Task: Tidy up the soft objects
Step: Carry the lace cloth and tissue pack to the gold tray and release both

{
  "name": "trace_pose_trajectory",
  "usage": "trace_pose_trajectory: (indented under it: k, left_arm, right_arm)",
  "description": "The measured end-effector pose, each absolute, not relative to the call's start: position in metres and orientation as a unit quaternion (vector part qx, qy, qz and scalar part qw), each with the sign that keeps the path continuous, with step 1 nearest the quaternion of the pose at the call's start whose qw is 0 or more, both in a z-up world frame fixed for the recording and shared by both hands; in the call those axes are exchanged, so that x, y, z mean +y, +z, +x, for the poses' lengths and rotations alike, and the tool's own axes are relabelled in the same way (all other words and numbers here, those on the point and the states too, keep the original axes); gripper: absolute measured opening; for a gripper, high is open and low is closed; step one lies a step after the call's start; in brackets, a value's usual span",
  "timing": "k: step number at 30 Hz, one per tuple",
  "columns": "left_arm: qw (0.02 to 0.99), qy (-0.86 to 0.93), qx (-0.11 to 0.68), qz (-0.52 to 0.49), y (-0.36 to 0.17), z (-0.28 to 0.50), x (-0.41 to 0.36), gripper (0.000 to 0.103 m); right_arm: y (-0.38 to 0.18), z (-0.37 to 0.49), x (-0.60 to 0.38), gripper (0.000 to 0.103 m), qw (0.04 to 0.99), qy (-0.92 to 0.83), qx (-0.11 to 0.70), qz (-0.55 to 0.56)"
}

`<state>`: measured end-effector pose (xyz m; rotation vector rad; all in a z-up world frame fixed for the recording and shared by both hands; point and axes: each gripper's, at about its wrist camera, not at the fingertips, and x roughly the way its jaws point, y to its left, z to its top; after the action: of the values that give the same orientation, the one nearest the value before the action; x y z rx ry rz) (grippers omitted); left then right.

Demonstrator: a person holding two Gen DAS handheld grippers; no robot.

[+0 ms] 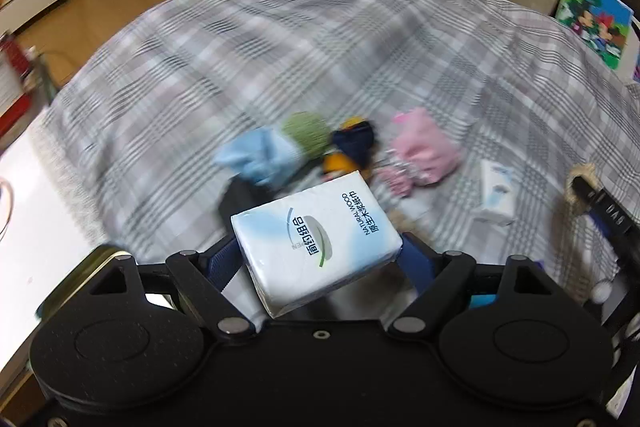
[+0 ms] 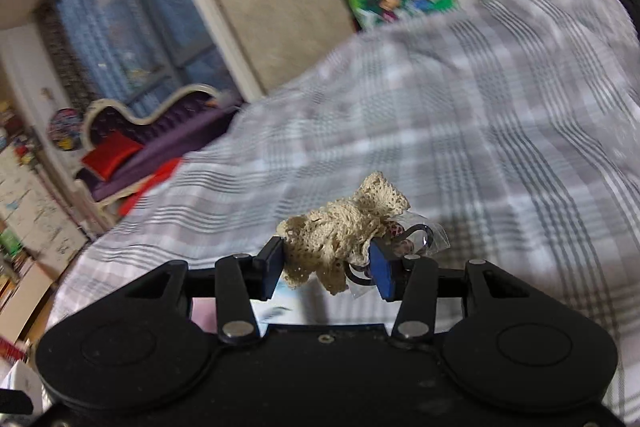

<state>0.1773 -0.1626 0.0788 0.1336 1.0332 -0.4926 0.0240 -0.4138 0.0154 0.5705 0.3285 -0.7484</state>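
The left claw (image 1: 320, 251) gripped a light, squashy tissue pack (image 1: 316, 243) by its sides, while the right claw (image 2: 328, 267) was clenched on a limp lace cloth (image 2: 344, 231), prob. easy to slip.

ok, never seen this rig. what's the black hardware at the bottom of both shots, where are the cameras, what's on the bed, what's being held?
No robot: a person carries a handheld two-finger gripper in each hand, and a fisheye camera on each looks forward along its fingers. The black hardware is the gripper's own body.

Left wrist view: the left gripper holds a tissue pack above a checked bedspread. On it lie a light blue cloth, a green knitted piece, a dark blue and yellow item, pink cloth and a second tissue pack.

Right wrist view: the right gripper is shut on a cream lace piece with a bit of clear plastic.
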Motion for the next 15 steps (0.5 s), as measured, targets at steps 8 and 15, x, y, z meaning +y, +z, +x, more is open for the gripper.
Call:
trace_pose_trajectory:
  k: [8,15]
  left_arm:
    - [0.851,-0.166,0.496,0.036,0.068,0.186,-0.064,0.079]
    - [0.857,-0.092,0.508,-0.008,0.042,0.202,0.016,0.079]
  right_arm:
    - [0.027,0.037,-0.381,0.046,0.914,-0.323,0.158,0.189]
    - [0.035,0.042,-0.365,0.046,0.923,-0.292,0.187,0.168]
